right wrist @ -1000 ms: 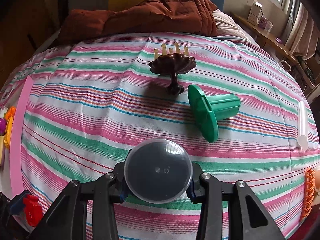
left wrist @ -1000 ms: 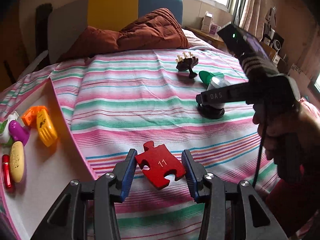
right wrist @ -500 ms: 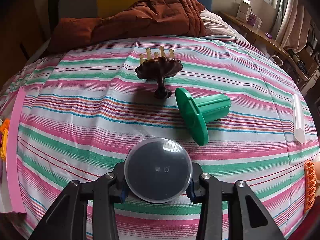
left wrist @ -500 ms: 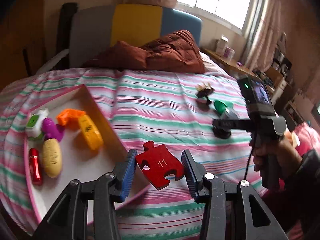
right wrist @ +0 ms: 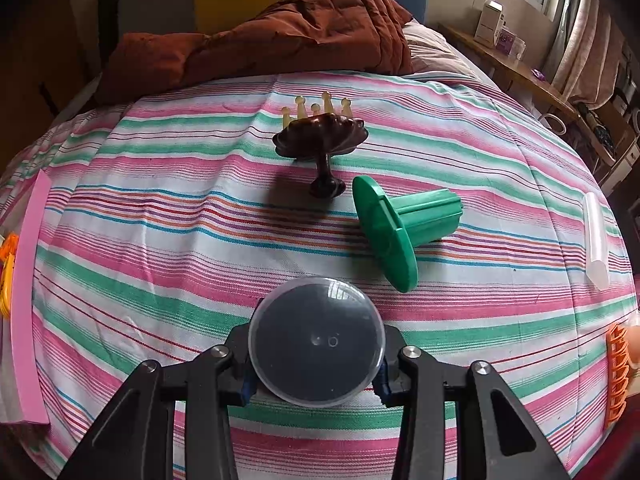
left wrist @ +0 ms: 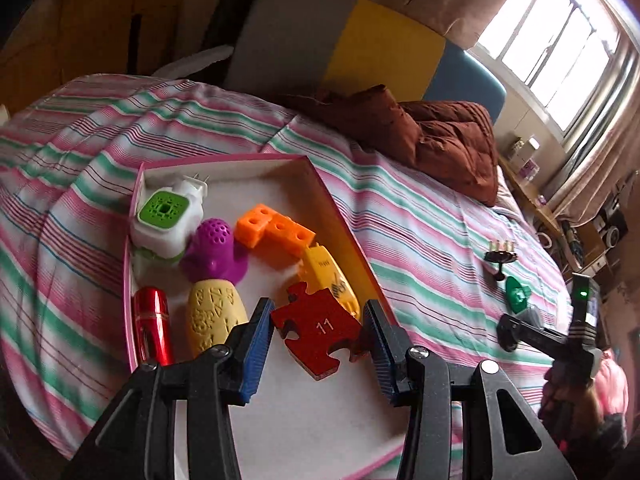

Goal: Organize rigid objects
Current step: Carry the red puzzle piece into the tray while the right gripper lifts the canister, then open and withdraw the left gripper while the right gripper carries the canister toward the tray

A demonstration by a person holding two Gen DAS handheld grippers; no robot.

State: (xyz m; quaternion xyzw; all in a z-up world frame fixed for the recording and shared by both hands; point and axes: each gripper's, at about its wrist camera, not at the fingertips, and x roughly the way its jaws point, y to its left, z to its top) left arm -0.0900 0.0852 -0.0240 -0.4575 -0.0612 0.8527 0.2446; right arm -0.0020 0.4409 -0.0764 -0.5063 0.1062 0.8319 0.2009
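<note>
My left gripper [left wrist: 318,336] is shut on a red puzzle piece [left wrist: 320,330] marked 11 and holds it above the pink-rimmed white box [left wrist: 224,162]. The box holds a green-and-white plug [left wrist: 166,220], a purple piece [left wrist: 214,250], orange blocks [left wrist: 274,232], a yellow toy [left wrist: 330,280], a yellow oval [left wrist: 210,318] and a red cylinder [left wrist: 152,324]. My right gripper [right wrist: 316,354] is shut on a round black object with a clear dome lid [right wrist: 316,340], low over the striped bed. A brown comb-like stand [right wrist: 320,142] and a green flanged piece [right wrist: 404,224] lie ahead of it.
A brown quilt [right wrist: 280,36] lies at the head of the bed. A clear tube [right wrist: 596,236] and an orange clip [right wrist: 618,374] lie at the right in the right wrist view. The box's pink edge [right wrist: 28,292] shows at its left. Shelves stand by the window [left wrist: 560,208].
My left gripper has carried the red puzzle piece left, from over the bedspread to over the box. The right gripper still holds the domed object and has moved only slightly.
</note>
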